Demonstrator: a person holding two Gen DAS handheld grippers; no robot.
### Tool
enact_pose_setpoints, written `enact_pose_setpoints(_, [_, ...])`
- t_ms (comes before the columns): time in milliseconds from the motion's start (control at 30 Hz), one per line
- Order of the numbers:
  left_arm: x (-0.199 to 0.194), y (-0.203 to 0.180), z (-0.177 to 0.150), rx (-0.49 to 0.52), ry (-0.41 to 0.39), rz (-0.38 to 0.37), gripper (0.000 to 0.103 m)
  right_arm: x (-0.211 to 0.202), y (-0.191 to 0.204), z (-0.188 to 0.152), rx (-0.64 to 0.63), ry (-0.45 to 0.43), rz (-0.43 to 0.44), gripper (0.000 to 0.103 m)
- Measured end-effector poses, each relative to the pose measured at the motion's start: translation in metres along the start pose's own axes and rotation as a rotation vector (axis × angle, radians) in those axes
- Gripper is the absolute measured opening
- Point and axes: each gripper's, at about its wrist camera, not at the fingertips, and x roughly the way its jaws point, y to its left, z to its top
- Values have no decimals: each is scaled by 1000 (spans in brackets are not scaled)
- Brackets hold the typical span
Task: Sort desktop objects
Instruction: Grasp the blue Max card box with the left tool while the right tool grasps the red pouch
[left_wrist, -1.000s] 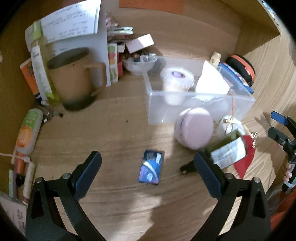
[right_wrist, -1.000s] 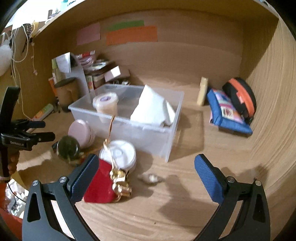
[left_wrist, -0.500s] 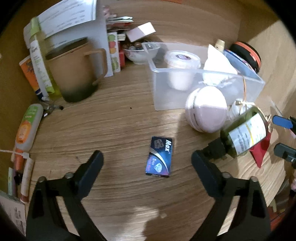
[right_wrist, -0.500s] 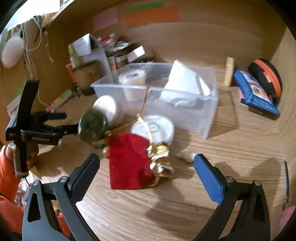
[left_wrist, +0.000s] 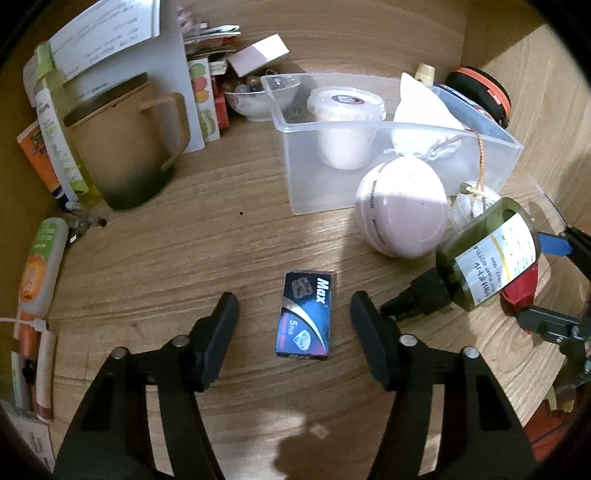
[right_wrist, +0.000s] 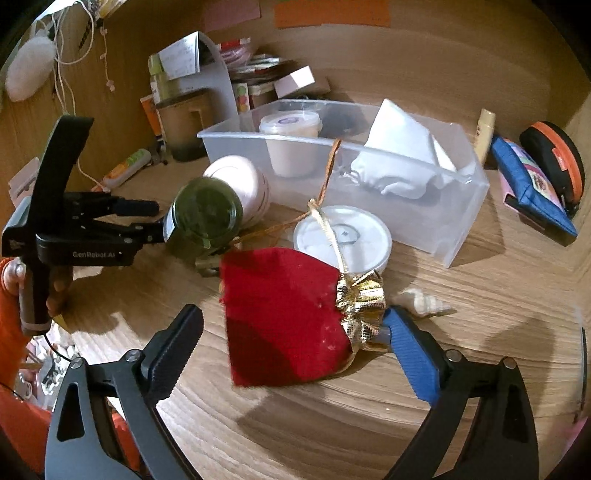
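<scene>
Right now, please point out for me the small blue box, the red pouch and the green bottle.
small blue box (left_wrist: 305, 314): left wrist view, middle of its printed top face.
red pouch (right_wrist: 282, 314): right wrist view, middle of the red cloth.
green bottle (right_wrist: 203, 218): right wrist view, its round base.

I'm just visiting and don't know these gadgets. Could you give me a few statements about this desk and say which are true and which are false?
1. The small blue box lies flat on the desk between the left gripper's fingers, untouched. True.
2. The green bottle stands upright. False: it lies on its side.
3. The red pouch is inside the clear bin. False: it lies on the desk in front of the bin, between the right gripper's open fingers.
4. A lidded white tub sits inside the bin. True.
5. The brown mug holds pens. False: none show.
</scene>
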Motion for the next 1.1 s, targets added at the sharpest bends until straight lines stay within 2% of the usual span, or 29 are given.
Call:
enact_pose_setpoints(100, [0, -6, 0, 30, -10, -12, 44, 6, 0, -1, 7, 20, 1, 91])
enact_pose_setpoints(267, [1, -7, 2, 32, -17, -16, 41, 10, 1, -3, 9, 42, 1, 85])
enact_pose_setpoints(367, [0, -10, 2, 41, -21, -17, 36, 10, 2, -4, -7, 40, -20, 79])
enact_pose_setpoints(500, [-1, -16, 2, 66, -28, -10, 28, 8, 2, -4, -7, 35, -18, 66])
enact_pose_setpoints(567, [-1, -18, 1, 76, -33, 0, 27, 6, 1, -3, 0, 26, -17, 59])
enact_pose_setpoints(733, [-2, -22, 0, 98, -44, 30, 27, -5, -4, 3, 25, -7, -5, 32])
enact_pose_setpoints(767, [-2, -23, -1, 101, -46, 35, 27, -7, -6, 5, 33, -13, 2, 32])
enact_pose_setpoints(833, [-2, -23, -1, 101, -48, 39, 27, -12, -9, 6, 50, -25, 22, 24])
enact_pose_setpoints(1100, [-8, -16, -3, 65, -70, 44, 27, -25, -13, 9, 84, -62, 42, 21])
